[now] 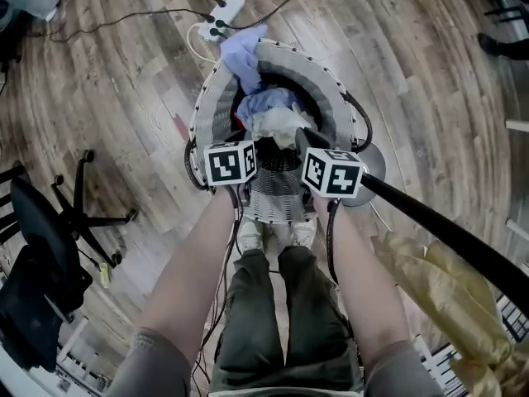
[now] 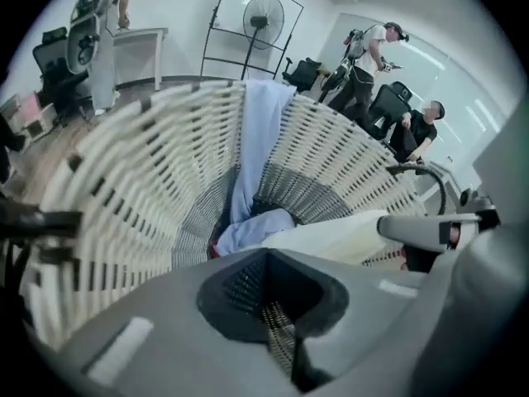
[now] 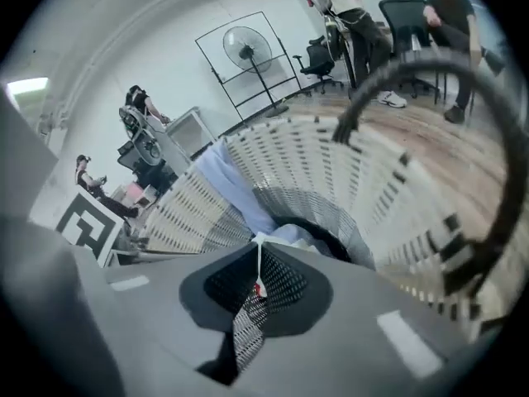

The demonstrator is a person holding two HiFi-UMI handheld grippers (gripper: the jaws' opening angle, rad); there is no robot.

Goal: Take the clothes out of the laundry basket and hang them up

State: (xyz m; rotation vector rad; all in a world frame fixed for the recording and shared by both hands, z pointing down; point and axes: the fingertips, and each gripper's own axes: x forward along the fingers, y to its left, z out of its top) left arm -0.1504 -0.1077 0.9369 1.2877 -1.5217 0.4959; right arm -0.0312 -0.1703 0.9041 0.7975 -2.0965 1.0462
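Head view: white wicker laundry basket (image 1: 207, 110) standing on the wood floor (image 1: 124, 81), directly ahead of the person's white shoes (image 1: 250, 236) and olive trousers (image 1: 281, 321). Over its far rim, a light blue garment (image 1: 244, 52); deeper inside, a cream garment (image 1: 281, 122) on a heap of other clothes. Above the near rim, left tongs (image 1: 238, 172) and right tongs (image 1: 326, 180) side by side, marker cubes facing up, with a black-and-white mesh garment (image 1: 273, 193) stretched and hanging between them. Beyond the basket, a white power strip (image 1: 221, 15) with its cables. At left, a black office chair (image 1: 50, 238). At right, a black pole (image 1: 446, 230) running slantwise, a yellow cloth (image 1: 446, 296) draped beside it.

Left gripper view: left tongs (image 2: 269, 292) clenched, a strip of the mesh garment (image 2: 279, 337) pinched in the slit between the jaws. Beyond the tips, the laundry basket (image 2: 149, 172) seen from inside, the light blue garment (image 2: 256, 139) trailing down its wall and the cream garment (image 2: 331, 234) lying just past the jaws. Far back, a standing fan (image 2: 264, 11) and people (image 2: 368, 56) in the room.

Right gripper view: right tongs (image 3: 260, 284) clamped on the mesh garment (image 3: 248, 325), a thin white cord (image 3: 259, 263) of it rising from the pinch. Behind, the laundry basket (image 3: 331, 164) with the light blue garment (image 3: 227, 180) on its wall, and a black handle (image 3: 413, 73) arching over at right.
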